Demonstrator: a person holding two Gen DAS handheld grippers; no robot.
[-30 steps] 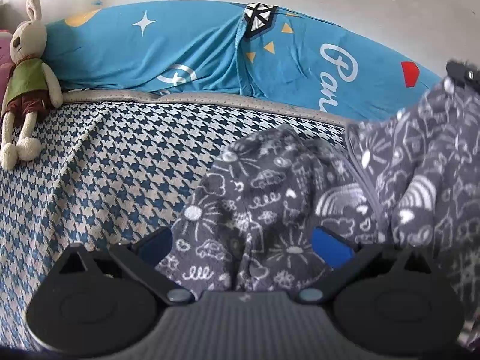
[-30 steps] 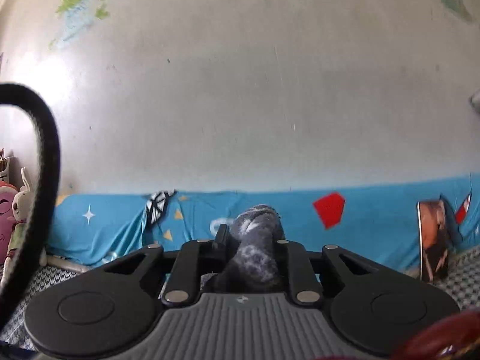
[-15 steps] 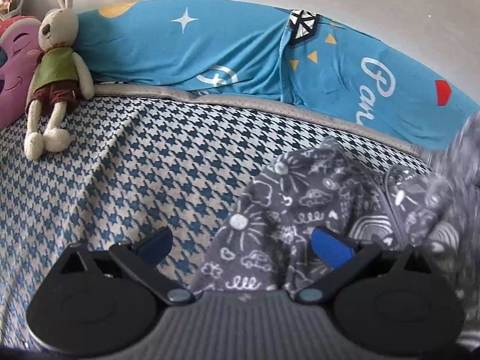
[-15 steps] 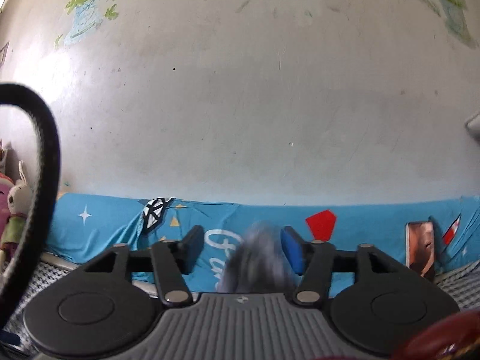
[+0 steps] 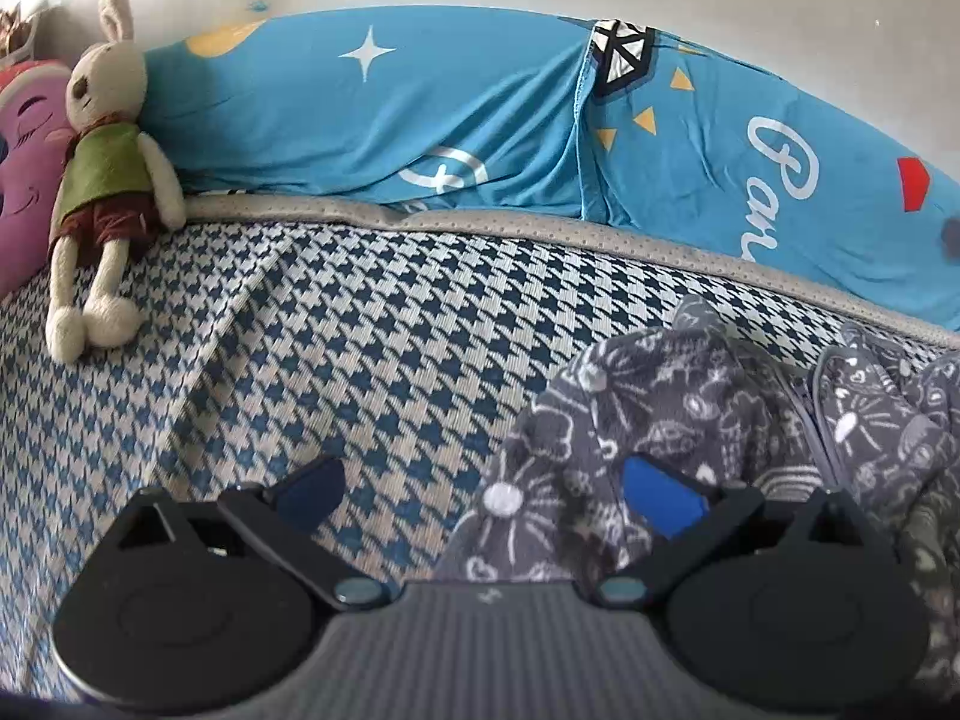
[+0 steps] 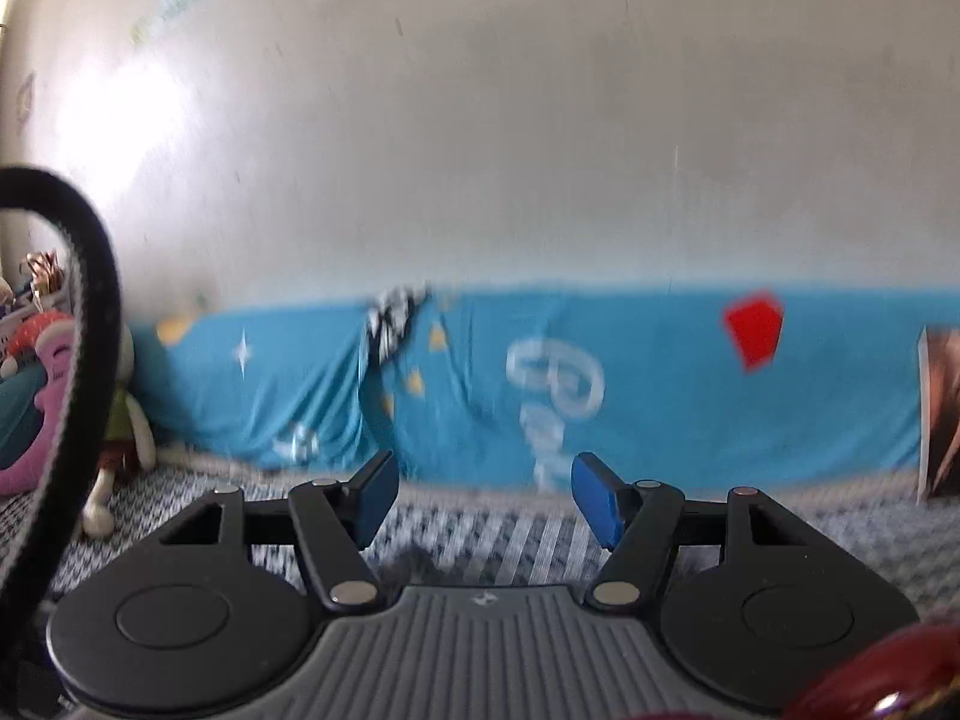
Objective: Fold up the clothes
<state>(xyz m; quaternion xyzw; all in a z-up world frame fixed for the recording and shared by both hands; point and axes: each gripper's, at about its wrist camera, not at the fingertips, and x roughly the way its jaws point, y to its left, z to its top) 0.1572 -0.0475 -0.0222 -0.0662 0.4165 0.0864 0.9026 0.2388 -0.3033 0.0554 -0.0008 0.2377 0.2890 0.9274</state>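
On the bed, left wrist view: left gripper [image 5: 483,495] spread, empty; grey patterned garment [image 5: 690,432] crumpled at 3 o'clock on the houndstooth cover [image 5: 300,360].
Right wrist view: right gripper [image 6: 485,501] now spread, having just dropped the garment.
Meaning: folding not begun.

Right wrist view was motion-blurred: we couldn't read the white lettering on the blue sheet [image 6: 540,384], and the houndstooth bedspread [image 6: 510,534] smeared into streaks. Picture [image 6: 942,414] at far right was cut by the edge. Black strap [image 6: 84,360] hid most of the stuffed rabbit [image 6: 129,420]. Left wrist view: grey patterned garment [image 5: 690,420] ran off the right edge, its near part hidden behind the left gripper [image 5: 486,495] body.
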